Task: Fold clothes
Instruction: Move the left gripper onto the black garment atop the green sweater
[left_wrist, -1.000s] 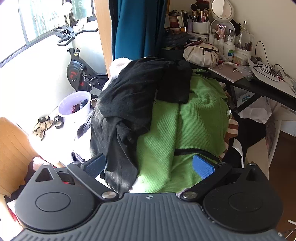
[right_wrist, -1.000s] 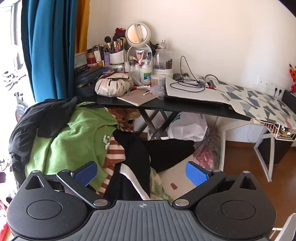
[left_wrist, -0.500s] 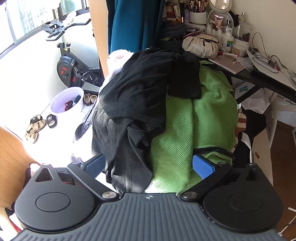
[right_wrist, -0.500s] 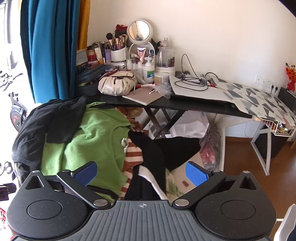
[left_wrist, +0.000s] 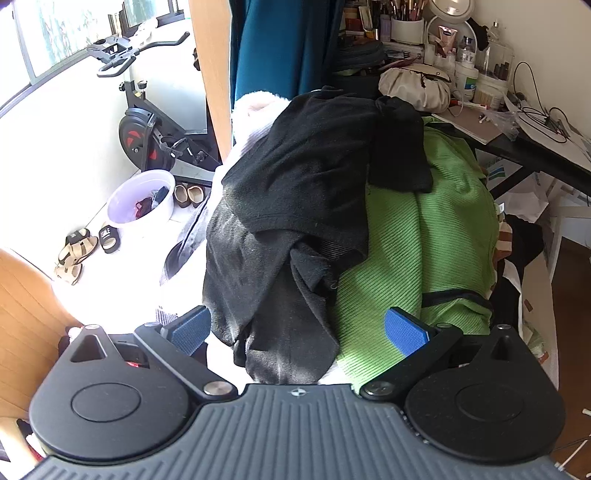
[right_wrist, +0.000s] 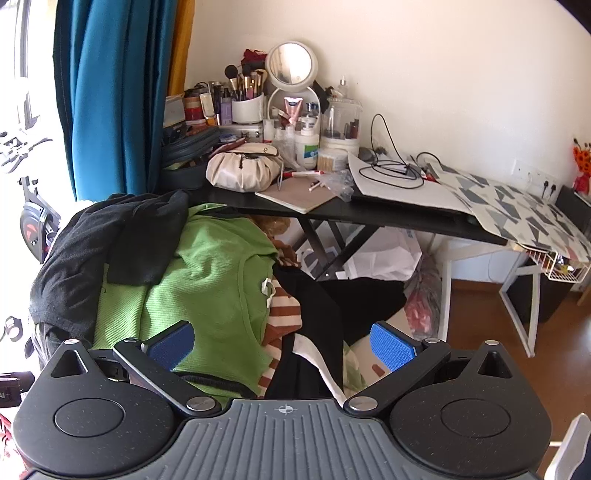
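Note:
A heap of clothes fills both views. A black garment (left_wrist: 306, 192) lies on top at the left, draped over a green ribbed top (left_wrist: 436, 236). In the right wrist view the green top (right_wrist: 207, 280) lies beside a brown-and-white striped piece (right_wrist: 282, 314) and another black garment (right_wrist: 325, 306). My left gripper (left_wrist: 297, 330) is open and empty, close above the hanging end of the black garment. My right gripper (right_wrist: 282, 345) is open and empty above the striped piece and the edge of the green top.
A black desk (right_wrist: 376, 218) crowded with cosmetics, a mirror and cables stands behind the heap. A teal curtain (right_wrist: 110, 92) hangs at the left. An exercise bike (left_wrist: 147, 125), a white basin (left_wrist: 142, 199) and sandals (left_wrist: 74, 251) are on the floor at the left.
Both grippers have moved closer to the heap and a little lower. The clothes have not moved and both grippers stay open.

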